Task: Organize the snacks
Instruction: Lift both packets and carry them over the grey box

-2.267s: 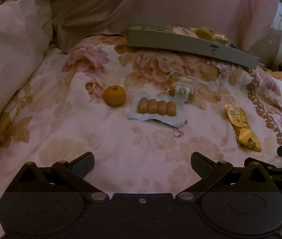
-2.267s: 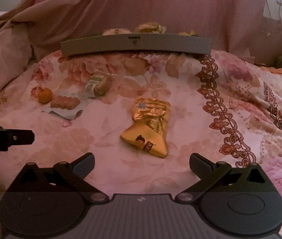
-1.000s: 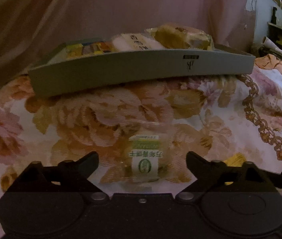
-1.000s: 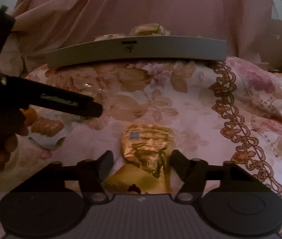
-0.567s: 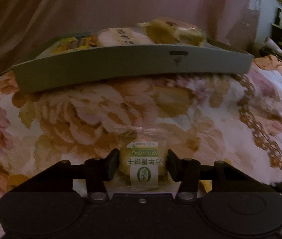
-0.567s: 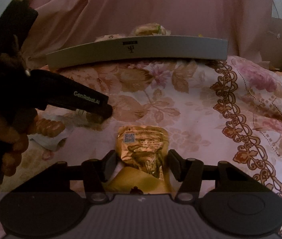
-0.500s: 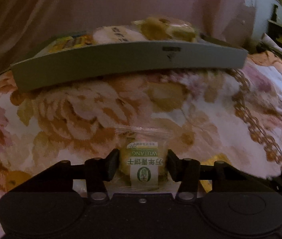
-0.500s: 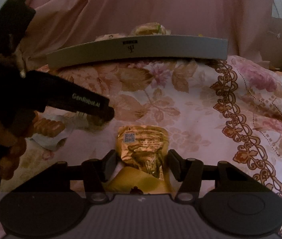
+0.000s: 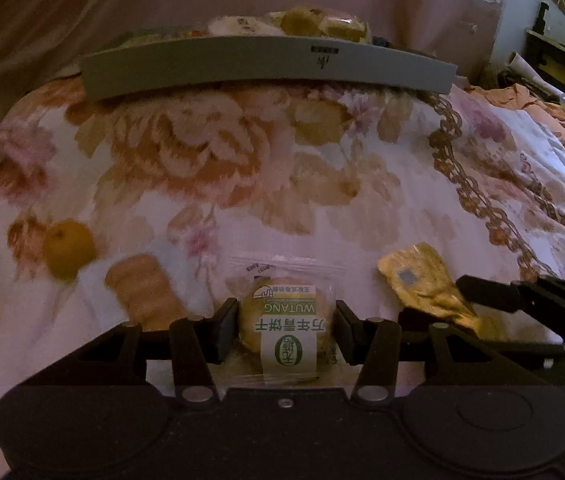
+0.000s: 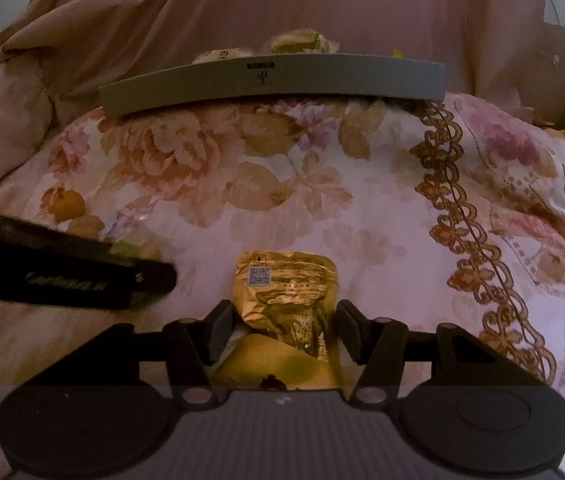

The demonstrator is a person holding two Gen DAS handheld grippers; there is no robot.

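We record the left gripper (image 9: 286,326): fingers pinching a clear-wrapped round pastry with green-and-white label (image 9: 287,330), over the floral bed quilt (image 9: 242,184); right gripper (image 10: 284,326): fingers narrowed onto a crinkled gold foil snack packet (image 10: 286,296); grey oblong tray of snacks (image 10: 274,80) at the far edge; small orange fruit (image 9: 67,254) and ridged brown biscuits (image 9: 142,292) lie loose to the left.

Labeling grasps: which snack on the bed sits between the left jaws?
The clear-wrapped pastry with the green-and-white label. The orange, the ridged biscuit pack and the gold foil pouch lie outside them.
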